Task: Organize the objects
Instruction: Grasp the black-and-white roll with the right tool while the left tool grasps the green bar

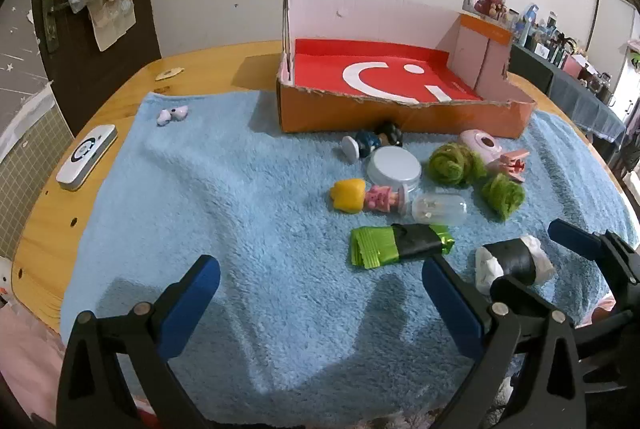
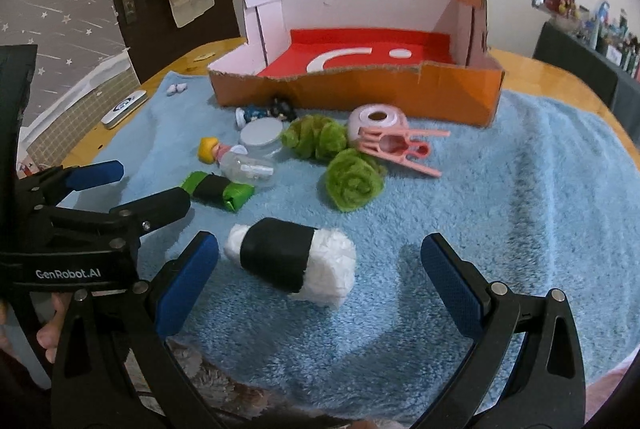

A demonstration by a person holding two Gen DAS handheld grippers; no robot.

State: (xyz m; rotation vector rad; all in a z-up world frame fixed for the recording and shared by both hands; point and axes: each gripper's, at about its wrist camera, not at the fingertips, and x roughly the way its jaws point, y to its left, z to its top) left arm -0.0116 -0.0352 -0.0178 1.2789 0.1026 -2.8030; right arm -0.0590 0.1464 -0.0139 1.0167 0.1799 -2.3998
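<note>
While both grippers hang over the blue towel (image 1: 200, 197) with jaws wide apart, holding nothing, we see the left gripper (image 1: 320, 293) left of the right gripper (image 2: 320, 277), the white-and-black roll (image 2: 292, 261) lying near, and the orange box (image 2: 360, 89) far behind.

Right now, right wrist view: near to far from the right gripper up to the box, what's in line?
Right gripper → white roll with black band → green fuzzy ball → pink clip → orange cardboard box.
</note>
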